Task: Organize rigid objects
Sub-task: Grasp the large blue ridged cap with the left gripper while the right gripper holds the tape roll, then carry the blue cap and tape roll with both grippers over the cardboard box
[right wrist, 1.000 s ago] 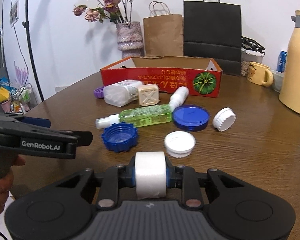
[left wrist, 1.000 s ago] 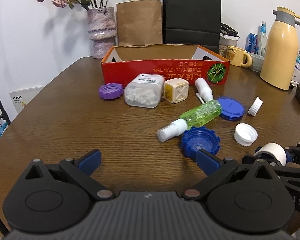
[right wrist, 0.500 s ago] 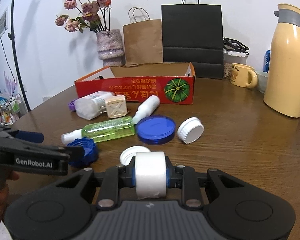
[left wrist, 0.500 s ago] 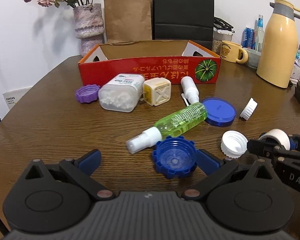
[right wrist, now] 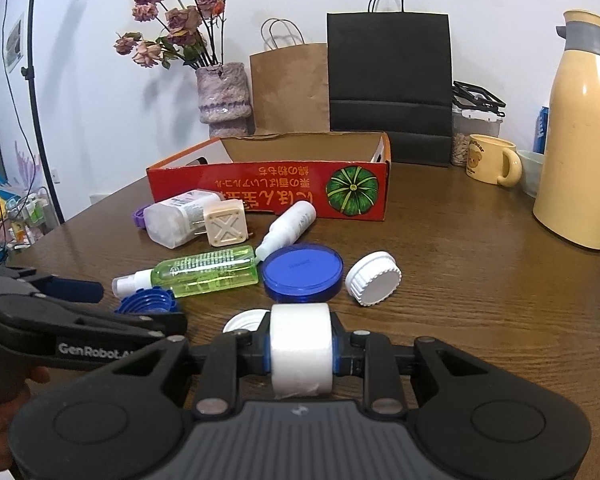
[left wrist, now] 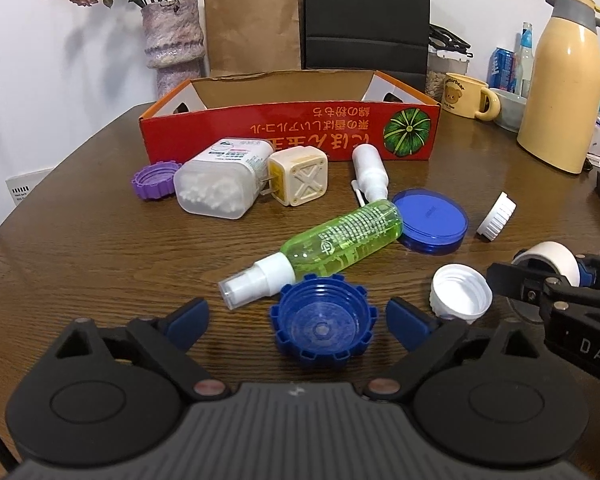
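Since a second ago our left gripper [left wrist: 296,316] has advanced until the blue cap [left wrist: 323,323] sits between its jaws, which have just been closing but stand apart, not touching it. Our right gripper [right wrist: 300,346] has moved along too, jaws clamped on the white roll [right wrist: 300,348]. The cap lies open side up on the table [left wrist: 100,248], just below the green bottle [left wrist: 340,238]. A white cap [left wrist: 460,294] lies nearby, the red box [left wrist: 292,132] further back.
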`<state>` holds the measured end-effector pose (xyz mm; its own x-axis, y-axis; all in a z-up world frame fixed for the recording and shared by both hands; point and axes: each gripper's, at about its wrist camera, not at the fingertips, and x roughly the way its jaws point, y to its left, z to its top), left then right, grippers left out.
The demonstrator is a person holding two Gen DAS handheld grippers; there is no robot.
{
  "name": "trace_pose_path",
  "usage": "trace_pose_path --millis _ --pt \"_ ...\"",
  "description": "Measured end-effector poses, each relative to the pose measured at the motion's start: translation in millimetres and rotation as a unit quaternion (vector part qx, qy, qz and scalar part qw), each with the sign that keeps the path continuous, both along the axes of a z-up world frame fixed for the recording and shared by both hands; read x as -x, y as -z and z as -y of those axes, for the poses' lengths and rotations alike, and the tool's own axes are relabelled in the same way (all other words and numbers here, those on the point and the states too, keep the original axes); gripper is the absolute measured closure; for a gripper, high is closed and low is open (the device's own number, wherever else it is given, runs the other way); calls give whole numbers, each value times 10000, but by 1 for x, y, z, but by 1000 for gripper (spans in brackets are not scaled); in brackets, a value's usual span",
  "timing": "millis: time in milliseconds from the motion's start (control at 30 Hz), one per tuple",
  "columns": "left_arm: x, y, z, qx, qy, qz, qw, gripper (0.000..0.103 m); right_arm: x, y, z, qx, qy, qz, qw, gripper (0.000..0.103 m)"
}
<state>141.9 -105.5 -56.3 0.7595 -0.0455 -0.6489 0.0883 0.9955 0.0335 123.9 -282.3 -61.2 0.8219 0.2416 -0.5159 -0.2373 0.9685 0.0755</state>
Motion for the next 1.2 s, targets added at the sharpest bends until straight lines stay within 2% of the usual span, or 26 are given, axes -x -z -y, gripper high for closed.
trace_pose_path --millis 67,333,833,1200 --pt "0 0 1 5 4 -15 10000 23 0 0 0 -7 -21 -1 10000 79" --pt "1 -1 0 65 -34 12 10000 48 1 -1 0 -19 -30 19 10000 79" --pt "11 -8 -6 186 93 121 9997 49 6 -6 -6 57 7 90 9999 79" --pt "18 -23 -17 271 125 329 9990 49 10 -18 -14 105 33 222 9997 79"
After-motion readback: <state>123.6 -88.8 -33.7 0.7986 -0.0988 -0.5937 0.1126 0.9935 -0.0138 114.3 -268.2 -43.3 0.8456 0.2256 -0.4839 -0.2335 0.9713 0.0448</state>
